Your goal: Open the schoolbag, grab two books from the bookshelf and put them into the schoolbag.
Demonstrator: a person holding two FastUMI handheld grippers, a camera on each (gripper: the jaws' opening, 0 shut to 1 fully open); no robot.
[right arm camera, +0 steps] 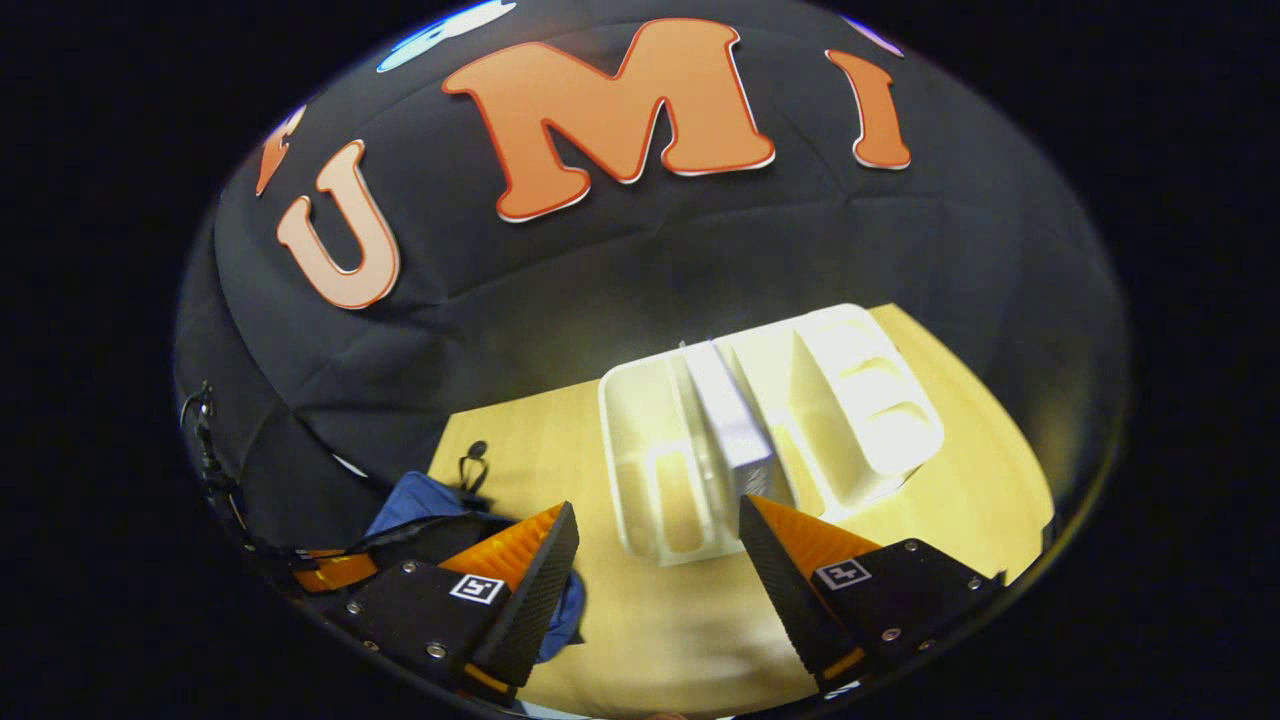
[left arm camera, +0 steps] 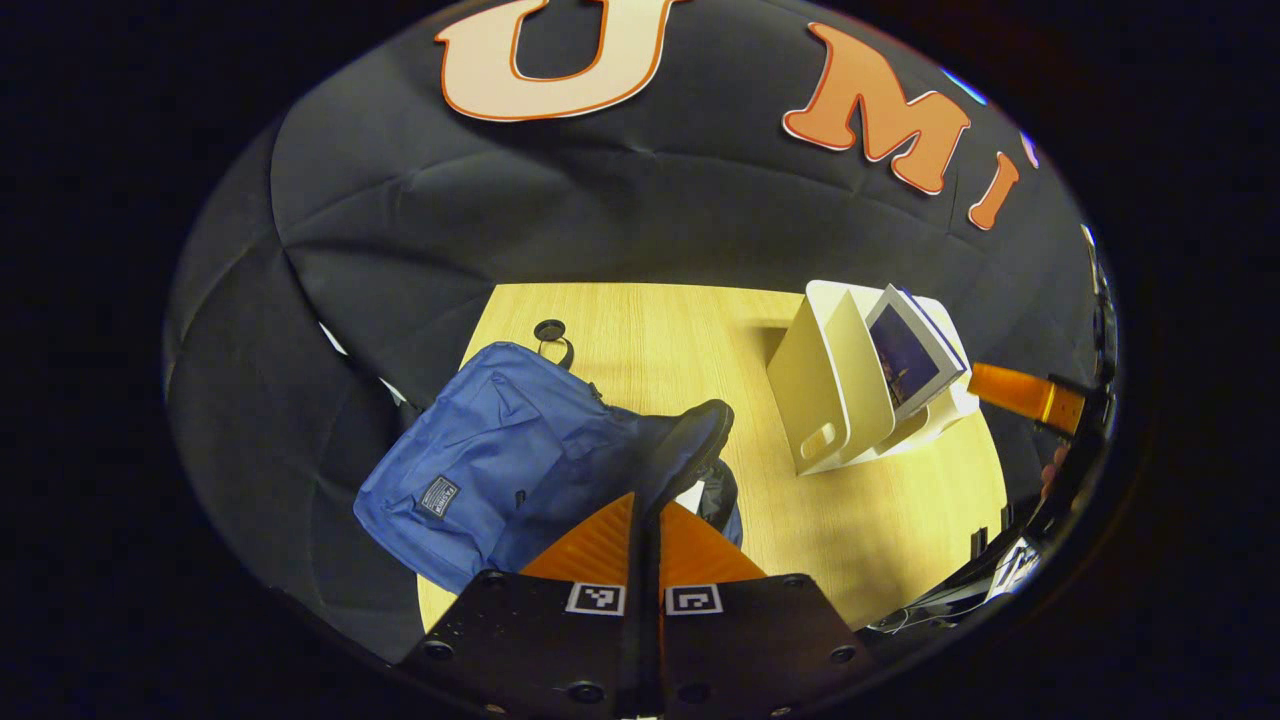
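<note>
The blue schoolbag (left arm camera: 480,460) lies on the wooden table (left arm camera: 660,340), its dark opening rim lifted toward me. My left gripper (left arm camera: 645,510) is shut on that rim. A white bookshelf (left arm camera: 830,400) stands to the right with books (left arm camera: 905,355) leaning in it. The right gripper's finger (left arm camera: 1020,392) shows just right of the shelf. In the right gripper view, my right gripper (right arm camera: 657,515) is open, just short of the white bookshelf (right arm camera: 660,460). An upright book (right arm camera: 730,420) stands in a slot straight ahead. A corner of the schoolbag (right arm camera: 410,505) lies at lower left.
A round cable hole (left arm camera: 549,330) sits in the table behind the bag. Black cloth wall rises close behind the table. Cables and dark gear (left arm camera: 960,590) lie off the table's right edge. Bare tabletop (right arm camera: 680,620) lies in front of the shelf.
</note>
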